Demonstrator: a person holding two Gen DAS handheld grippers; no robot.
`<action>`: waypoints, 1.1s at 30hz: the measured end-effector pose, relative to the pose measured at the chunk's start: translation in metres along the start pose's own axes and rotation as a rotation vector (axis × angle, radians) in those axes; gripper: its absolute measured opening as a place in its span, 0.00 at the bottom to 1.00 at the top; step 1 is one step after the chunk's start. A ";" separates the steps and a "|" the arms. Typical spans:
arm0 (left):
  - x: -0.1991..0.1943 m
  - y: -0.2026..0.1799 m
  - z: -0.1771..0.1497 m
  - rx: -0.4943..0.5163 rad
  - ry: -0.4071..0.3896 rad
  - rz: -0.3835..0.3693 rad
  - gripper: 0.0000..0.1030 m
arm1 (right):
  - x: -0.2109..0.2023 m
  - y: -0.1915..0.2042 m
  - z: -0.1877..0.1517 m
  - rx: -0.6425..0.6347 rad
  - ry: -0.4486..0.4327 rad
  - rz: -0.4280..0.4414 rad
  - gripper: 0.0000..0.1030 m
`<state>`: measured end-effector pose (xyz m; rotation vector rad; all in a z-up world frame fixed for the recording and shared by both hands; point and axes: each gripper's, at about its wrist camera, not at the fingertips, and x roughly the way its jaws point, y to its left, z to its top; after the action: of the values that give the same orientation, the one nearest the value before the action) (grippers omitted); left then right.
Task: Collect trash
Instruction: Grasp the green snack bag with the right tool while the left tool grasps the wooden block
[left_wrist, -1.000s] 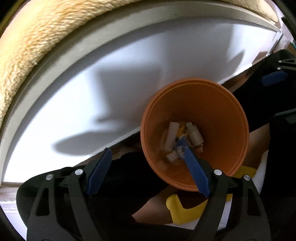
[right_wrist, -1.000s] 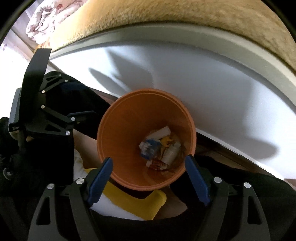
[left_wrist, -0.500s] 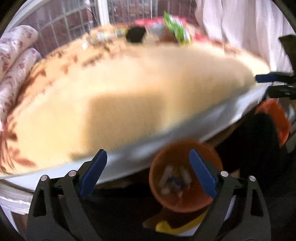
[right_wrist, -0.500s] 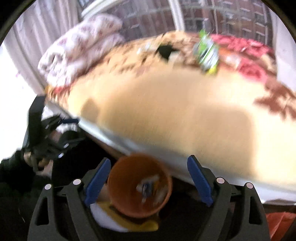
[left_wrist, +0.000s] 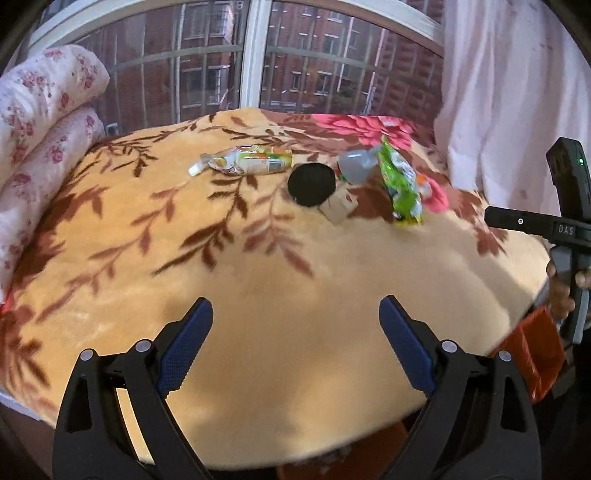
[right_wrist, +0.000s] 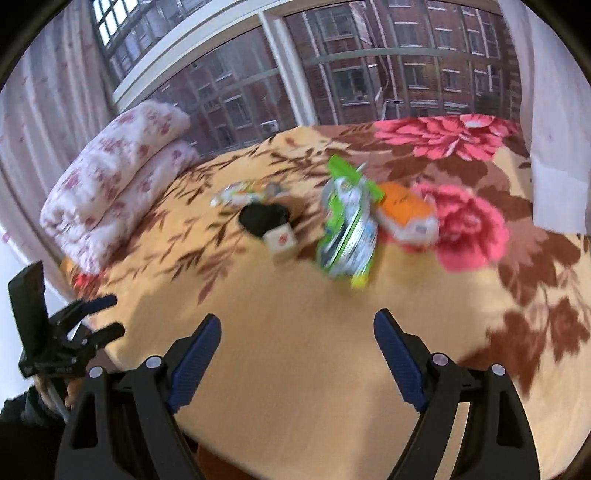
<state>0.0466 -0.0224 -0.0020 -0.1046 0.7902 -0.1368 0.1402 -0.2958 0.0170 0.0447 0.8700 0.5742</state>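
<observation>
Trash lies on a tan flowered blanket (left_wrist: 258, 280) covering a bed: a white-and-orange snack wrapper (left_wrist: 245, 161), a round black lid (left_wrist: 312, 183), a small brown carton (left_wrist: 338, 208), a grey cup (left_wrist: 356, 167) and a green bag (left_wrist: 402, 186). The right wrist view shows the wrapper (right_wrist: 242, 192), lid (right_wrist: 263, 218), carton (right_wrist: 282, 240), green bag (right_wrist: 349, 225) and an orange-and-white pack (right_wrist: 406, 218). My left gripper (left_wrist: 295, 339) hangs open and empty over the near blanket. My right gripper (right_wrist: 297, 350) is likewise open and empty. All the trash lies well beyond both.
A folded floral quilt (left_wrist: 37, 122) lies at the bed's left. A barred window (left_wrist: 255, 55) and white curtain (left_wrist: 517, 96) stand behind. An orange-red box (left_wrist: 532, 350) sits low beside the bed's right edge. The other gripper's body (left_wrist: 565, 221) shows at right.
Both grippers rose from over the orange bin of scraps beside the bed and tilted up; the bin left view and the bed top with the trash came into sight.
</observation>
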 end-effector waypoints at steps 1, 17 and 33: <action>0.011 -0.002 0.006 -0.009 0.005 0.000 0.87 | 0.008 -0.004 0.010 0.007 -0.002 -0.008 0.81; 0.113 -0.014 0.031 -0.038 0.095 0.083 0.87 | 0.126 -0.045 0.079 0.081 0.052 -0.092 0.81; 0.126 -0.023 0.018 0.025 0.108 0.098 0.87 | 0.069 -0.020 0.011 0.107 -0.025 -0.123 0.34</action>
<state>0.1448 -0.0648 -0.0743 -0.0354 0.8992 -0.0601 0.1918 -0.2764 -0.0298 0.0948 0.8722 0.4105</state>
